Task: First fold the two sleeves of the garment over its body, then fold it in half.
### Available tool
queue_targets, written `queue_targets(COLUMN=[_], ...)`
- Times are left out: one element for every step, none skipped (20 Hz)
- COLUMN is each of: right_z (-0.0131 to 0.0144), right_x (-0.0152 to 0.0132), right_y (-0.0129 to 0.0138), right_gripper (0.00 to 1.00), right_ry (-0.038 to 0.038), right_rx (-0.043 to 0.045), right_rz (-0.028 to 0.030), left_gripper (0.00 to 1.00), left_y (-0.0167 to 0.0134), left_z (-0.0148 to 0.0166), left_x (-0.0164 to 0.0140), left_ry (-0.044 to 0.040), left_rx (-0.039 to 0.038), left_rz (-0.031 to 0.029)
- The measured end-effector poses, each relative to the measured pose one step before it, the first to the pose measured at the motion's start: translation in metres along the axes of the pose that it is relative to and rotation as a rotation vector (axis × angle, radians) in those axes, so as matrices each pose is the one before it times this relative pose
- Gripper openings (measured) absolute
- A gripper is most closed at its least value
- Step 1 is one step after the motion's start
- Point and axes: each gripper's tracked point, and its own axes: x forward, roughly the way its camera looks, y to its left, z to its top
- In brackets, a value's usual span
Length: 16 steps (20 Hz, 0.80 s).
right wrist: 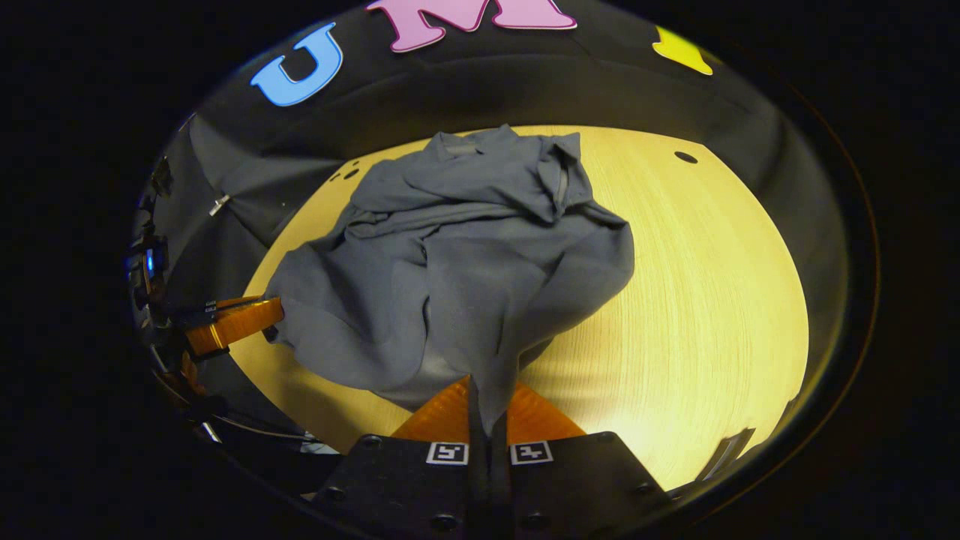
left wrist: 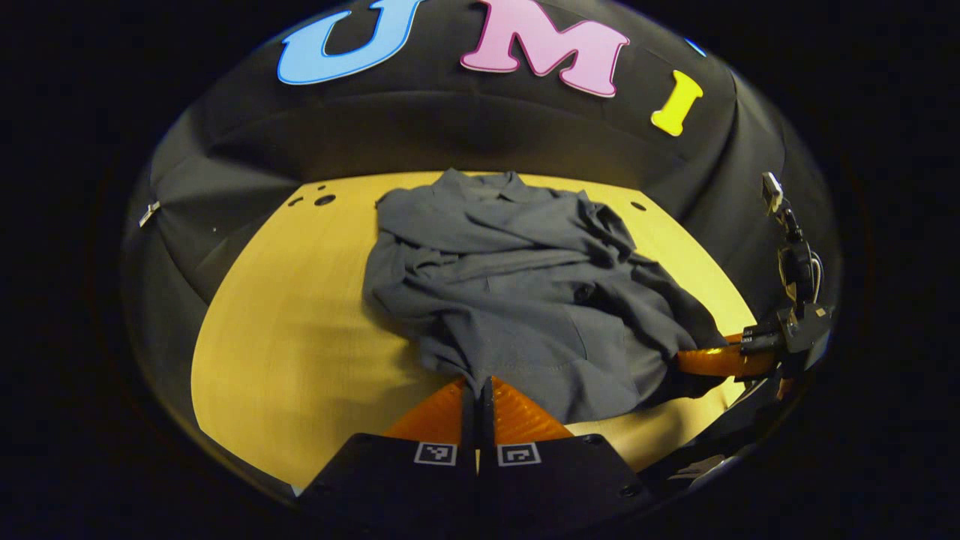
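Note:
A dark grey shirt (left wrist: 517, 285) lies rumpled on the yellow wooden table (left wrist: 300, 345), its collar toward the far edge. My left gripper (left wrist: 478, 390) is shut on the shirt's near hem, the cloth pinched between its orange fingers. In the right gripper view the same shirt (right wrist: 450, 262) rises in folds toward my right gripper (right wrist: 487, 405), which is shut on another part of the near hem. The right gripper's orange fingers (left wrist: 720, 360) also show at the right of the left gripper view, and the left gripper's fingers (right wrist: 232, 322) at the left of the right gripper view.
The table (right wrist: 712, 300) has bare wood to the right of the shirt in the right gripper view and to its left in the left gripper view. Small dark holes (left wrist: 324, 199) mark the far corners. Black cloth walls surround the table.

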Motion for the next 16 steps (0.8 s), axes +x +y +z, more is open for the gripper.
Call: queue_targets(right_z=[0.00957,0.01142,0.01038,0.00926,0.01272,0.01199,0.01169,0.00898,0.01137,0.01164,0.0104,0.00892,0.00876,0.0091,0.01087,0.00958], right_x=[0.00007,0.0004,0.00136,-0.002,0.0048,0.00352,0.00276,-0.00164,0.00618,0.00486,0.00425,0.00589,0.00596,0.00549,0.00663,0.00322], right_y=[-0.00242,-0.00165,-0.00093,-0.00035,-0.00021,0.0002,0.00047,-0.00027,0.00253,-0.00129,-0.0007,-0.00083,-0.00226,-0.00183,-0.00213,-0.00154], right_gripper=[0.06,0.06,0.06,0.06,0.06,0.06,0.06,0.06,0.06,0.06,0.06,0.06,0.06,0.06,0.06,0.06], right_ry=[-0.01519,-0.01751,-0.01528,-0.01652,-0.01517,-0.01621,-0.01459,-0.01722,-0.01271,-0.01379,-0.01089,-0.00946,-0.00625,-0.00714,-0.01018,-0.01144], right_rx=[0.01262,0.01058,0.00456,0.00035,-0.00325,-0.00769,-0.01022,-0.0114,-0.01101,-0.01246,-0.00815,-0.00467,-0.00152,-0.00266,-0.00046,-0.00207], right_rz=[0.00273,0.00124,0.00368,0.0018,0.00482,0.0048,0.00502,0.00696,0.00435,0.00299,0.00245,0.00279,-0.00185,-0.00411,0.00093,0.00176], left_gripper=[0.06,0.06,0.06,0.06,0.02,0.02,0.02,0.06,0.06,0.06,0.06,0.02,0.05,0.05,0.05,0.05], left_y=[0.0017,0.00215,0.00247,0.00167,0.00156,0.00188,0.00259,0.00297,0.00171,0.00111,0.00181,0.00326,0.00029,0.00045,0.0007,0.00032], left_z=[0.01083,0.00961,0.00842,0.00807,0.00766,0.00822,0.00803,0.0087,0.00789,0.00931,0.00799,0.00867,0.0081,0.0091,0.00704,0.00823], left_x=[0.00079,0.00067,0.00067,0.00126,0.00254,0.00234,0.0035,0.0032,0.00529,0.00461,0.00395,0.00543,0.00631,0.00657,0.00627,0.00693], left_ry=[-0.02048,-0.01416,-0.01419,-0.01115,-0.01023,-0.01035,-0.01151,-0.0121,-0.01323,-0.01281,-0.01026,-0.00998,-0.01042,-0.01286,-0.01012,-0.01185], left_rx=[0.00009,-0.00115,-0.00528,-0.01058,-0.01316,-0.00993,-0.00456,-0.00383,-0.00629,-0.00992,-0.01307,-0.01899,-0.02061,-0.01053,-0.00378,-0.00223], left_rz=[0.00236,0.00236,0.00348,-0.00102,-0.00021,0.00156,0.00522,0.00804,0.00487,0.00461,0.00482,0.01003,0.00059,0.00091,0.00233,0.00146])
